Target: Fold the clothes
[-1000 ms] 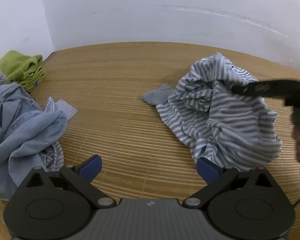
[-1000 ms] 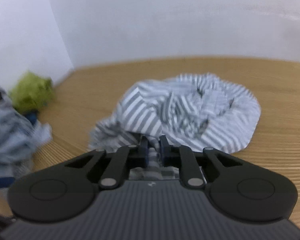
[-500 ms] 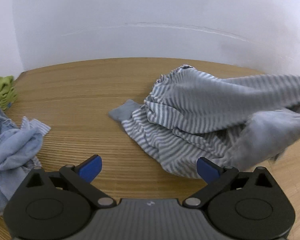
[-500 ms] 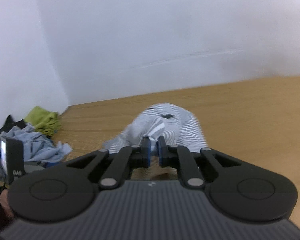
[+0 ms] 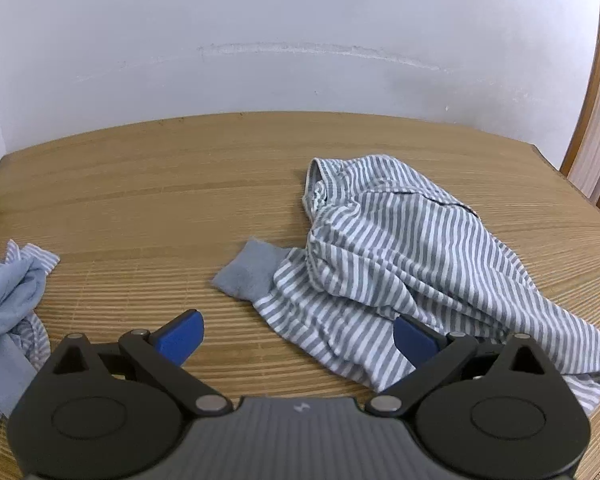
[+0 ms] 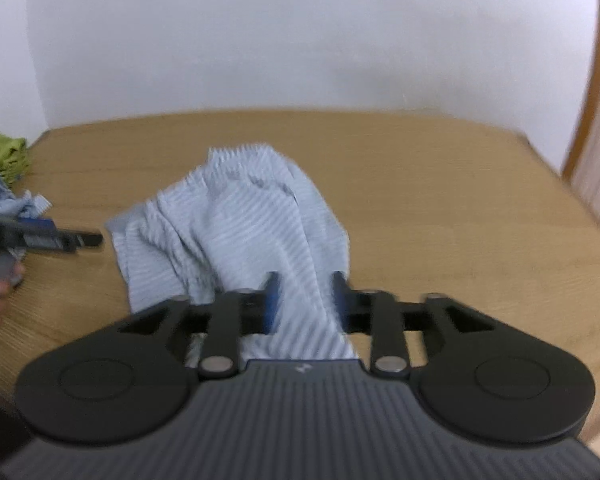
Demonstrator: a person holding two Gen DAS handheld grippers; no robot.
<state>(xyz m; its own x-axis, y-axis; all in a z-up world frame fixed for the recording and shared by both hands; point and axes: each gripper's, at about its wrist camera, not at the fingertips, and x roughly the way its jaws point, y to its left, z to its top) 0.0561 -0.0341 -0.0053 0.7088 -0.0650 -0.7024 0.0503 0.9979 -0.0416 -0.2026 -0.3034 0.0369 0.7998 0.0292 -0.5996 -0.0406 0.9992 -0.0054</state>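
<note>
Striped shirt [image 5: 400, 264] lies crumpled on the tabletop [image 5: 160, 184], and none of the folding is done: it is bunched in loose ridges, with a plain grey cuff or sleeve end [image 5: 248, 276] poking out at nine o'clock of the heap.

Nearest in the left wrist view, the left gripper [image 5: 296, 338] hangs over the near edge with its fingers spread wide and nothing between them; the shirt's near hem lies under the finger at three o'clock but is not pinched. In the right wrist view the right gripper [image 6: 305, 300] has just been opening; a fold of the striped cloth runs up between its fingers, and the pads look clear of it, though blur makes this hard to be sure of. By my reading that is a release, not a grip.

Further out, at nine o'clock, a rumpled pale blue garment [image 5: 8, 312] waits unfolded, and beyond it at ten o'clock a green garment [image 6: 4, 152] sits by the wall [image 5: 300, 40]; whether that one is folded I cannot tell.

What is left, as I judge it: spreading the shirt flat, finding sleeves and hem, making every fold, then the other clothes.
</note>
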